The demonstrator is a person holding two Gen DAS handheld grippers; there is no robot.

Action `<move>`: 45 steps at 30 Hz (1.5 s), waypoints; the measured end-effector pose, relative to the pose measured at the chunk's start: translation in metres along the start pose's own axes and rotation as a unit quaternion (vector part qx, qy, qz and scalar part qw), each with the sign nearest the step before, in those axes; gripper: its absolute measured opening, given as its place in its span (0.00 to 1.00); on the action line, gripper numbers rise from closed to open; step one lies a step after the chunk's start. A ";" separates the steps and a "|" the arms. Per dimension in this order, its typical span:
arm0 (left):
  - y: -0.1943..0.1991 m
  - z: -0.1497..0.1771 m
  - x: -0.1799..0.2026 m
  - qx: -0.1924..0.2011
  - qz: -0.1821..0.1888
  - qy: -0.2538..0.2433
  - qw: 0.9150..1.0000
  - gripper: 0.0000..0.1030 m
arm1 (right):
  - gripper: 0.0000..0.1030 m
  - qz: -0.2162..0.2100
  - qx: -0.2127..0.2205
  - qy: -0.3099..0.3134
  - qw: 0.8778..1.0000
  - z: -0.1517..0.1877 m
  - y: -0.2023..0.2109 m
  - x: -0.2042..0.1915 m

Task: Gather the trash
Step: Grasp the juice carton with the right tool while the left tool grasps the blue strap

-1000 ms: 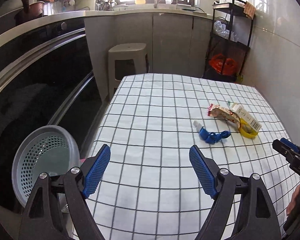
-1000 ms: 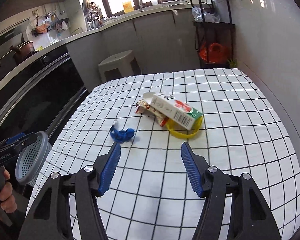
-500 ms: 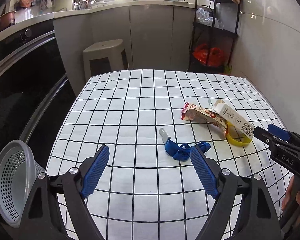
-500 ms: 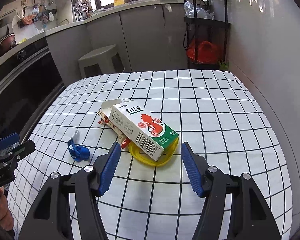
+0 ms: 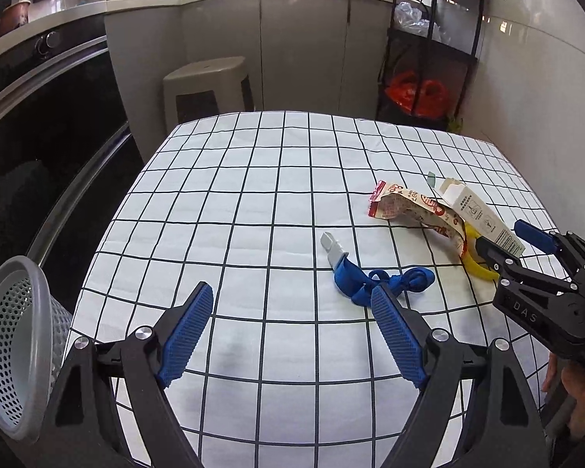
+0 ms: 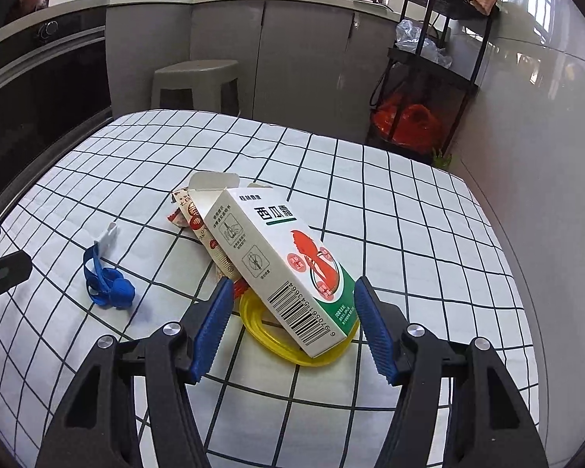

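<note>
The left wrist view alone shows the grey basket (image 5: 17, 347) off the surface's left edge, its left gripper (image 5: 292, 304) open and empty, while the right wrist view shows the carton (image 6: 288, 273), lying on a yellow ring (image 6: 288, 345) near the right edge, between the parted, untouching pads of the right gripper (image 6: 290, 298).

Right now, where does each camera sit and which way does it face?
Left wrist: on the left claw, angled down over the checked tablecloth at the blue strap; own fingers, right claw show.
Right wrist: on the right claw, facing the white carton; own fingers show.
Both share carton, strap, yellow ring.
</note>
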State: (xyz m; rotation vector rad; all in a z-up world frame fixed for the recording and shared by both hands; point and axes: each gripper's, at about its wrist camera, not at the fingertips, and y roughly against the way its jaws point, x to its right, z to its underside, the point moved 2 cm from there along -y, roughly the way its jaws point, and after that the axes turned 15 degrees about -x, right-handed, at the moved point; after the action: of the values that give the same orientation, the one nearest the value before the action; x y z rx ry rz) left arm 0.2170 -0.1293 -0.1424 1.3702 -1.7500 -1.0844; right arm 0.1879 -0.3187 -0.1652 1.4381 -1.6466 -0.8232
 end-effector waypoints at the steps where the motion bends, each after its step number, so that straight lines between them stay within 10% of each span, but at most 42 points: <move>1: 0.000 0.000 -0.001 0.000 0.000 0.001 1.000 0.79 | 0.59 0.002 -0.001 0.001 1.000 -0.001 -0.002 -0.001; 13: 0.006 0.000 0.002 0.005 0.006 -0.002 1.000 0.79 | 0.44 0.022 0.018 0.012 1.000 -0.001 -0.001 -0.005; 45: -0.013 0.009 0.033 -0.029 0.036 -0.014 0.999 0.79 | 0.28 -0.180 0.069 -0.180 0.965 0.059 0.075 0.066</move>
State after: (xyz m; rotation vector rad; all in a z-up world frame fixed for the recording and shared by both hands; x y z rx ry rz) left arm 0.2066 -0.1604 -0.1575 1.2520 -1.7605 -1.1106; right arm 0.0969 -0.3742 -0.1190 1.7999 -1.7589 -1.2559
